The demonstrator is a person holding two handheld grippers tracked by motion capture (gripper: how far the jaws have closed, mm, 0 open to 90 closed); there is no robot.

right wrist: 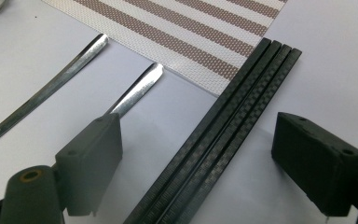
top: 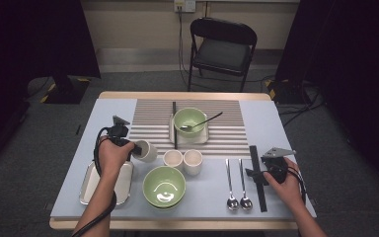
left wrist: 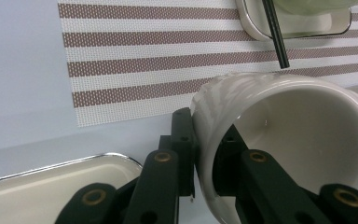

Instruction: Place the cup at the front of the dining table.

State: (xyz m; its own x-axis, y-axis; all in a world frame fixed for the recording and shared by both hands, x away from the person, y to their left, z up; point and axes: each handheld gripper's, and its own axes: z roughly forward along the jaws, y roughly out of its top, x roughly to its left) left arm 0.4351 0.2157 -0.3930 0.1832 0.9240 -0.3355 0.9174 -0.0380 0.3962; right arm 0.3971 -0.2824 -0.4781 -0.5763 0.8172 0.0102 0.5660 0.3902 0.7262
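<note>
While your left tool [left wrist: 204, 158] pinches the wall of the white cup [left wrist: 279, 140], one jaw inside the rim and one outside, the cup hangs tipped on its side just above the surface [top: 103, 116], between the striped placemat [left wrist: 140, 60] and the white tray [left wrist: 42, 186]. Your right tool [right wrist: 200, 163] stands spread over the black chopsticks [right wrist: 223, 135], pads clear of them, with two spoon handles [right wrist: 135, 88] just beside.

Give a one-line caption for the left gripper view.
Left hand-held gripper clamps the tilted white cup's rim above a striped placemat.
</note>
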